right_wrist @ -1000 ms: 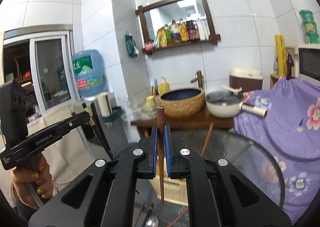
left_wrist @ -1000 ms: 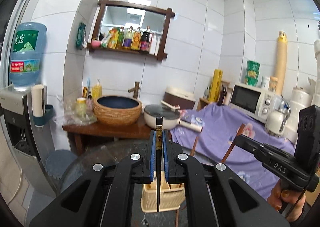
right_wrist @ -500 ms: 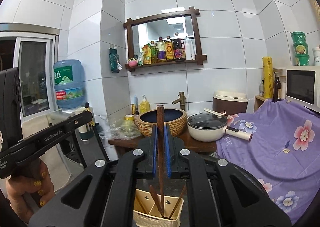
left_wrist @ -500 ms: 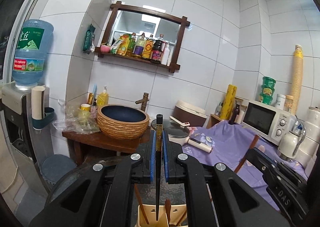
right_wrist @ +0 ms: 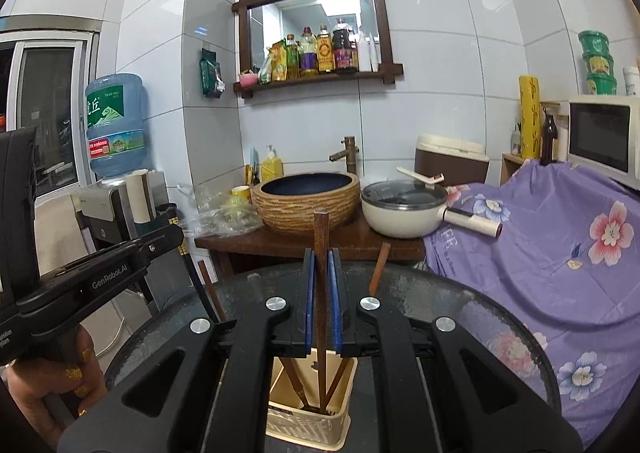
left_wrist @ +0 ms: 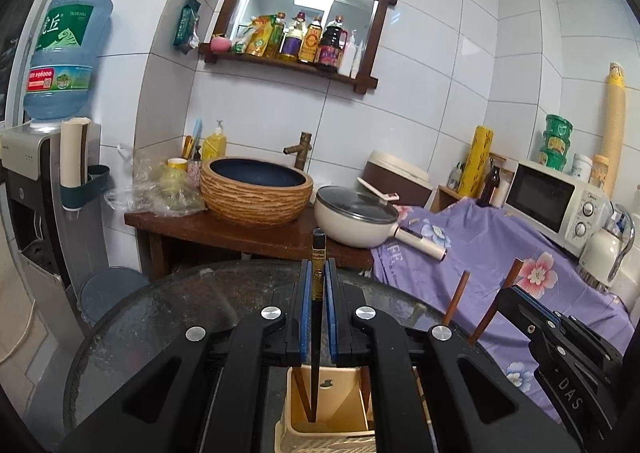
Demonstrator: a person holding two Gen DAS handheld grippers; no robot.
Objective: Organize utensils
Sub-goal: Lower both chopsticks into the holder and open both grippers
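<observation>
Black chopstick (left_wrist: 319, 317) pinched upright in left tongs (left_wrist: 319, 307), brown chopstick (right_wrist: 321, 285) clamped in right tongs (right_wrist: 321, 295), both tips inside beige holder (right_wrist: 308, 427).

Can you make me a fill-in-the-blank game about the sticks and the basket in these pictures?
1. The left tongs hold a black chopstick with a ____ band near its top.
2. The right tongs hold a ____ chopstick.
3. Both chopsticks point down into the cream ____.
4. That holder stands on a round ____ table.

Missing words: gold; brown; basket; glass
</observation>
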